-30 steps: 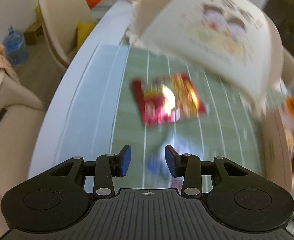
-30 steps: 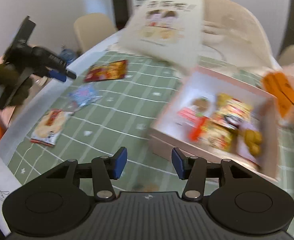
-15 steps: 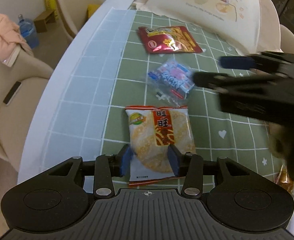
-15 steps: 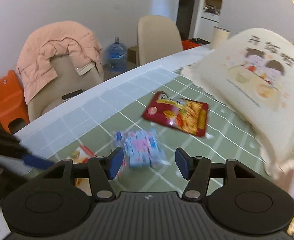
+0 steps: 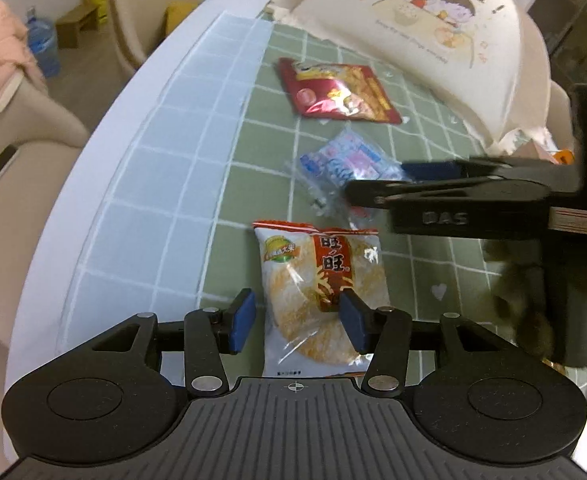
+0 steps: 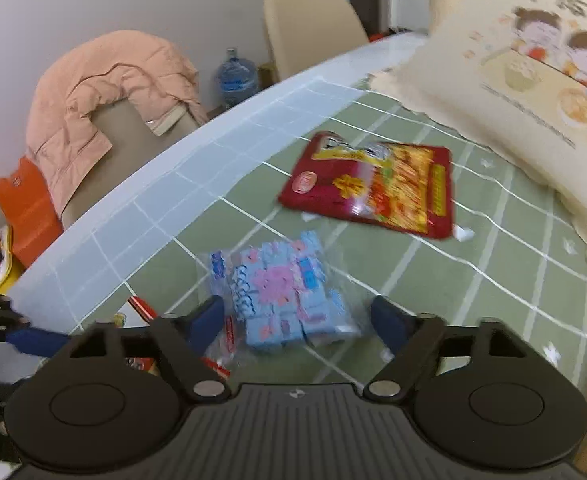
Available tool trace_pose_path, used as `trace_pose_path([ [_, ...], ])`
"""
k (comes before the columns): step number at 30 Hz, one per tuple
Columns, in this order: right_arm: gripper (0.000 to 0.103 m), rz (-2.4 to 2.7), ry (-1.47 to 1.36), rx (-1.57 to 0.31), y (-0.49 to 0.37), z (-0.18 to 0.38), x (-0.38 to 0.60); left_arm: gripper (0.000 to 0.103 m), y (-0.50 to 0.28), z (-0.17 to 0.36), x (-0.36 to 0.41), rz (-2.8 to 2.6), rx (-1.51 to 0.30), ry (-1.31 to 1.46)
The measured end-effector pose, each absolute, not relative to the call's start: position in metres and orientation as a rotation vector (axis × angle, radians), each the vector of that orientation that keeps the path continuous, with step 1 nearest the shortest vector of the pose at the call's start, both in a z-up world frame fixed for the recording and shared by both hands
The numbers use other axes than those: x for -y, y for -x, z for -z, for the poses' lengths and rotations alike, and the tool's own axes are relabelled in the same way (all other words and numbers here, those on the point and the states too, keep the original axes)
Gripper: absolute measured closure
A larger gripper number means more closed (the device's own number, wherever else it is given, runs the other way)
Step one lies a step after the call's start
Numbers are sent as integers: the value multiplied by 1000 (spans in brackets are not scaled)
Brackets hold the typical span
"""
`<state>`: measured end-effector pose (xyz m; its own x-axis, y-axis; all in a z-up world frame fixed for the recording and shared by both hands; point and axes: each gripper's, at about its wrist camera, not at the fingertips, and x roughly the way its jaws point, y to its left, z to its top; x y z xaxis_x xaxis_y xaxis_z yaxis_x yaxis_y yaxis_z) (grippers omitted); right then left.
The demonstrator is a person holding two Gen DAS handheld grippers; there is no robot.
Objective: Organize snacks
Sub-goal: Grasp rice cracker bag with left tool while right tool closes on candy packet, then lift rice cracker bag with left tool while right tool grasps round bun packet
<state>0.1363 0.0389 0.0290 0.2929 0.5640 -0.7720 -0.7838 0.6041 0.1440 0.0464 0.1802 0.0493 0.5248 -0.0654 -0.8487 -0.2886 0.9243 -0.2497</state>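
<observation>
Lowering my open, empty left gripper (image 5: 295, 322) around the rice cracker packet (image 5: 319, 292) lying flat on the table (image 5: 141, 184), I am aiming for its soft, crinkly middle, squeezing gently because crackers break.
</observation>
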Motion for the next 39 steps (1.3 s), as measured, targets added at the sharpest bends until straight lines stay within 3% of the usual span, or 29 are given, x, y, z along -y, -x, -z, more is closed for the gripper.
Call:
trace_pose_path([
  [1,51,-894,261,-909,-135,-34,-30,49,-48,-49,-178,-125,-1012,372],
  [2,70,-875,255,-908,-132,-39,-20,49,-50,-49,-176,-113,-1010,362],
  [3,69,-870,252,-902,-128,-45,-7,50,-53,-49,-173,-98,-1010,351],
  [5,85,-855,261,-896,-119,-53,14,50,-56,-50,-166,-67,-1012,322],
  [6,86,-858,271,-900,-114,-56,24,51,-56,-51,-160,-50,-1014,301],
  [12,85,-884,310,-881,-74,-59,64,51,-51,-51,-126,129,-1074,251],
  [18,85,-821,233,-975,-54,-31,82,53,-48,-48,-122,125,-1097,382],
  [23,85,-770,264,-932,-28,-27,92,51,-54,-43,-108,148,-1104,423],
  [26,85,-741,265,-911,-19,-32,105,56,-54,-43,-106,153,-1107,464],
  [32,70,-699,213,-820,4,-55,147,56,-44,-41,-71,256,-1139,410],
  [39,70,-591,239,-751,-7,-45,146,59,-38,-38,-67,146,-1082,479],
])
